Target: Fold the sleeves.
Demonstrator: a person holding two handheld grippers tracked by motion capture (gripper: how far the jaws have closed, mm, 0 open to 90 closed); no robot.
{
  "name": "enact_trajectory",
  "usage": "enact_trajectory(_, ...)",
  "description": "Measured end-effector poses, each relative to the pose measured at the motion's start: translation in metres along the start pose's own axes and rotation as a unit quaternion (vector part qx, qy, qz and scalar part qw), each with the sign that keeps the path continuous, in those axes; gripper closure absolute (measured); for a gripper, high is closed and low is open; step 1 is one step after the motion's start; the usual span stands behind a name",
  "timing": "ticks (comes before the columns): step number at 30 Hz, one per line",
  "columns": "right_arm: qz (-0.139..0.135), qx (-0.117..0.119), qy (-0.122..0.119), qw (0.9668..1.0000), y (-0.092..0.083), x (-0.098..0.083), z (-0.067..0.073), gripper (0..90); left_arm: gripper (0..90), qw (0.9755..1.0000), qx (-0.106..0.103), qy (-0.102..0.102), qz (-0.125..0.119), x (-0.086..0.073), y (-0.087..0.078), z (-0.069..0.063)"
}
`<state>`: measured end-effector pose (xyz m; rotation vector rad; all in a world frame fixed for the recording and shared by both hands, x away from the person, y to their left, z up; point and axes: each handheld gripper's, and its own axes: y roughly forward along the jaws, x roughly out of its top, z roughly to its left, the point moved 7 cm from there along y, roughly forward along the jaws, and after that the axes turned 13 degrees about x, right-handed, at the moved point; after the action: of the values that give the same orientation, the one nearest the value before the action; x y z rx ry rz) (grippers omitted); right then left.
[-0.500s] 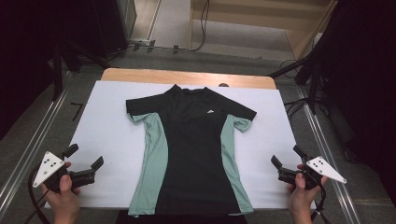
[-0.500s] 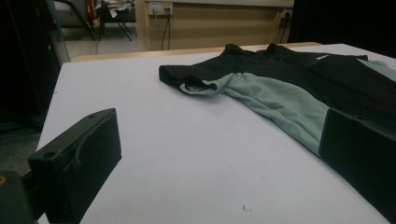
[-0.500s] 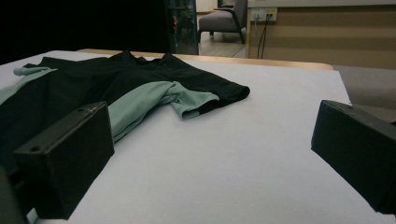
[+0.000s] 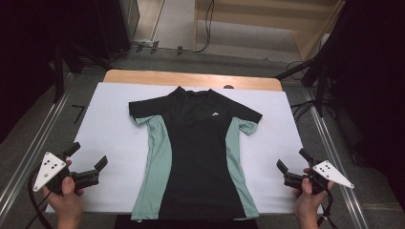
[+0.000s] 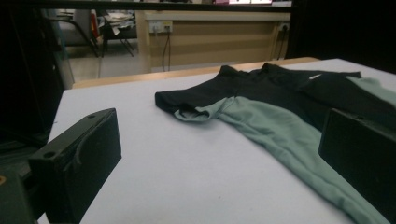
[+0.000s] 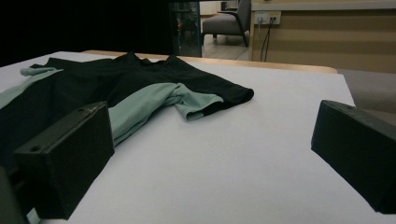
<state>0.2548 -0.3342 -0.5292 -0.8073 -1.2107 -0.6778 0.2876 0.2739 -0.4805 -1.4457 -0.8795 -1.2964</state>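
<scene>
Your left gripper (image 4: 88, 161) sits over the near left part of the white sheet (image 4: 110, 138), held in your left hand (image 4: 67, 200). Its jaws stand wide apart with nothing between them; in the left gripper view only bare sheet lies in the gap. The T-shirt (image 4: 196, 152) lies flat, front up, in the middle of the sheet, collar toward the far edge and hem at the near edge. It is black with pale green side panels and a small white logo (image 4: 216, 113) on the chest. Your right gripper (image 4: 292, 163) sits over the near right part of the sheet, held in your right hand (image 4: 308, 202). Its jaws also stand wide apart and grip nothing. Both grippers are clear of the T-shirt.
</scene>
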Motion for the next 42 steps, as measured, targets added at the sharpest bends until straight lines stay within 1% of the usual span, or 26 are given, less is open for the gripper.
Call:
enact_trajectory(3, 0.0, 0.004, -0.001, 1.0, 0.0, 0.0, 0.001, 0.0, 0.0, 1.0, -0.003, 0.005, -0.001, 0.004, 0.0, -0.005)
enact_trajectory(4, 0.0, 0.007, -0.001, 1.0, 0.0, 0.0, 0.002, 0.0, 0.0, 0.9999, -0.003, 0.011, 0.001, 0.006, 0.002, -0.008)
enact_trajectory(6, 0.0, 0.007, 0.0, 1.0, 0.0, 0.0, 0.002, 0.0, 0.0, 0.9999, -0.004, 0.012, 0.002, 0.008, 0.003, -0.009)
enact_trajectory(7, 0.002, 0.007, 0.0, 1.0, 0.0, 0.0, 0.002, 0.0, 0.0, 0.9999, -0.009, 0.012, 0.003, 0.009, 0.003, -0.011)
enact_trajectory(9, 0.002, 0.007, -0.001, 1.0, 0.001, -0.001, 0.002, 0.0, 0.0, 0.9998, -0.011, 0.013, 0.005, 0.013, 0.005, -0.013)
enact_trajectory(10, 0.003, 0.007, -0.003, 1.0, 0.001, 0.0, 0.002, 0.0, 0.0, 0.9997, -0.015, 0.018, 0.004, 0.015, 0.007, -0.016)
enact_trajectory(11, 0.003, 0.007, -0.003, 1.0, 0.001, 0.0, 0.002, 0.0, 0.0, 0.9997, -0.015, 0.018, 0.004, 0.015, 0.007, -0.016)
enact_trajectory(12, 0.002, 0.008, -0.003, 1.0, 0.001, 0.0, 0.002, 0.0, 0.0, 0.9996, -0.017, 0.024, 0.005, 0.018, 0.008, -0.019)
enact_trajectory(15, 0.002, 0.009, -0.002, 1.0, 0.0, 0.0, 0.002, 0.0, 0.0, 0.9995, -0.02, 0.026, 0.003, 0.021, 0.01, -0.021)
enact_trajectory(22, 0.001, 0.013, -0.004, 0.9999, 0.0, 0.0, 0.003, 0.0, 0.0, 0.9993, -0.023, 0.028, -0.007, 0.035, 0.016, -0.022)
enact_trajectory(24, 0.002, 0.013, -0.005, 0.9999, 0.0, 0.0, 0.003, 0.0, 0.0, 0.9994, -0.023, 0.027, -0.008, 0.04, 0.02, -0.022)
enact_trajectory(32, 0.003, 0.015, -0.005, 0.9999, 0.001, -0.001, 0.003, 0.0, 0.0, 0.9987, -0.032, 0.038, -0.013, 0.061, 0.035, -0.027)
enact_trajectory(34, 0.001, 0.014, -0.007, 0.9999, 0.001, 0.0, 0.003, 0.0, 0.0, 0.9986, -0.034, 0.04, -0.012, 0.062, 0.037, -0.027)
enact_trajectory(42, 0.0, 0.014, -0.008, 0.9999, 0.001, 0.0, 0.003, 0.0, 0.0, 0.9981, -0.039, 0.046, -0.011, 0.07, 0.052, -0.03)
